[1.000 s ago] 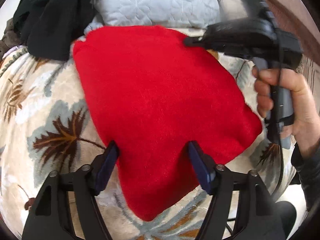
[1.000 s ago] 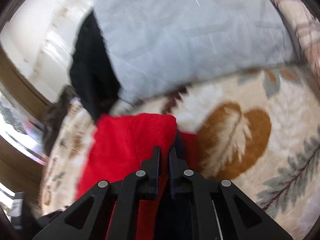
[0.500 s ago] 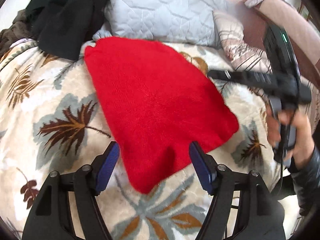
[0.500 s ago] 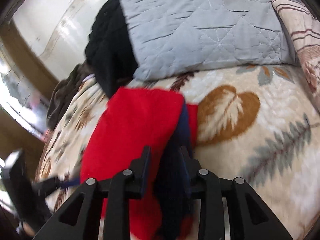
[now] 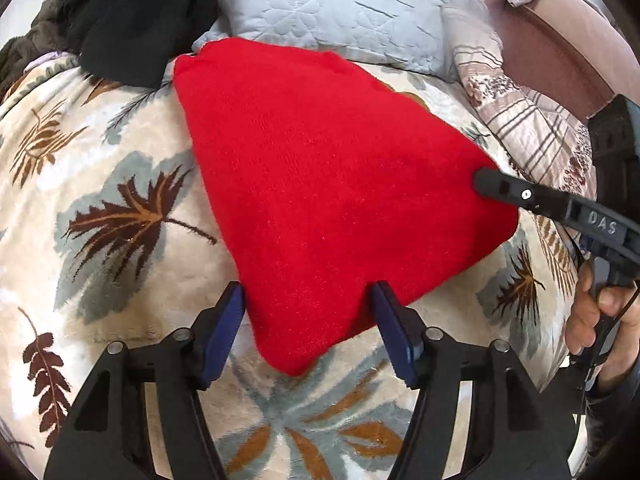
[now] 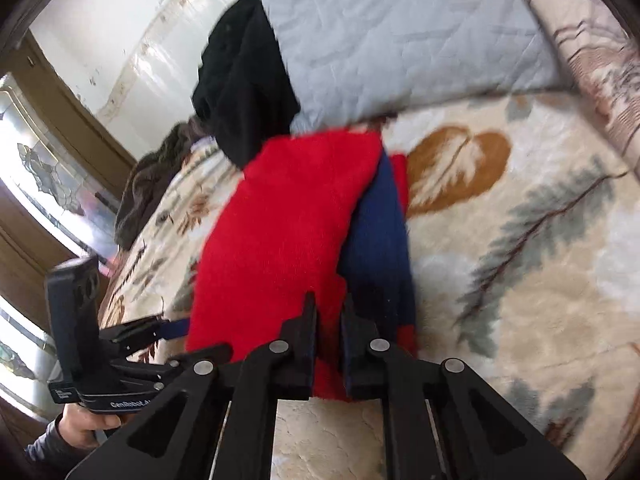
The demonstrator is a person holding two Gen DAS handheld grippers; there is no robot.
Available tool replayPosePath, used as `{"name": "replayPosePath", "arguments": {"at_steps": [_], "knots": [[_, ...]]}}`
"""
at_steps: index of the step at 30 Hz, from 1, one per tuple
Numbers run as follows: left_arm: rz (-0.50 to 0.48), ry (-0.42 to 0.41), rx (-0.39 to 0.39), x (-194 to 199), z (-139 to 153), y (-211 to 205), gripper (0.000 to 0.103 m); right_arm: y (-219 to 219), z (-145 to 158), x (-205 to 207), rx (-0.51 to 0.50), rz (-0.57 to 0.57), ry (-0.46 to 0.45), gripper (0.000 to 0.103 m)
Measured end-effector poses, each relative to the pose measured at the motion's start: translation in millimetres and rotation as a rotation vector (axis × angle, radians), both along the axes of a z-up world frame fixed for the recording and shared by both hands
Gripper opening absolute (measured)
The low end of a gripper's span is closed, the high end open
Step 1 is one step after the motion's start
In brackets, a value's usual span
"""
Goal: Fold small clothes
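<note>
On the leaf-print blanket, the red knit garment lay flat and folded, its far edge touching the pale blue quilted pillow. Left hand-held gripper was spread wide, blue pads either side of the garment's near corner, not gripping it. Right hand-held gripper had its fingers nearly pressed together, pinching the garment's right edge.

Left wrist view only: the right gripper's tip resting on the red fabric by the right corner, a hand on its handle, a striped patterned cushion, a brownish-pink padded backrest behind it.

Right wrist view only: a navy layer exposed under the red top layer along the right edge; a white wall, a wooden frame with leaded glass at left; the left gripper's body low left.

Both views: black clothing heaped against the pillow, dark brown fabric beside it.
</note>
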State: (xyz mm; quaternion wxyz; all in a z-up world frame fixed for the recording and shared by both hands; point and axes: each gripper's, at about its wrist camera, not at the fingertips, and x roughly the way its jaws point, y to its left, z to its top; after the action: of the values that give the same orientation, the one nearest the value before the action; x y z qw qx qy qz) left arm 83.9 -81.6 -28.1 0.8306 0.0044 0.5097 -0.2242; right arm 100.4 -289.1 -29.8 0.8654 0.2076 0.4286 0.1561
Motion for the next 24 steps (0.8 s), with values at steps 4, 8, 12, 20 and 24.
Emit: {"name": "replayPosePath", "arguments": {"at_steps": [4,8,12,20,24], "knots": [[-0.011,0.054,0.029,6.0,-18.7,-8.2,0.065,-5.9,-23.9,-1.3,-0.027,-0.035,0.075,0.008],[-0.001,0.07,-0.017,5.8,-24.9,-4.4,0.065,-8.7,-54.8,2.1,-0.006,-0.044,0.113,0.008],[-0.012,0.032,-0.013,0.5,-6.9,-0.1,0.064,-8.0,-40.6,2.5,-0.012,-0.021,0.118,0.018],[0.033,-0.109,-0.039,18.6,45.7,15.2,0.064,-10.2,-3.5,33.4,0.033,-0.027,0.044,0.034],[0.065,-0.08,0.003,53.3,28.4,10.3,0.064,-7.7,-16.2,69.0,0.081,-0.04,0.08,0.035]]}}
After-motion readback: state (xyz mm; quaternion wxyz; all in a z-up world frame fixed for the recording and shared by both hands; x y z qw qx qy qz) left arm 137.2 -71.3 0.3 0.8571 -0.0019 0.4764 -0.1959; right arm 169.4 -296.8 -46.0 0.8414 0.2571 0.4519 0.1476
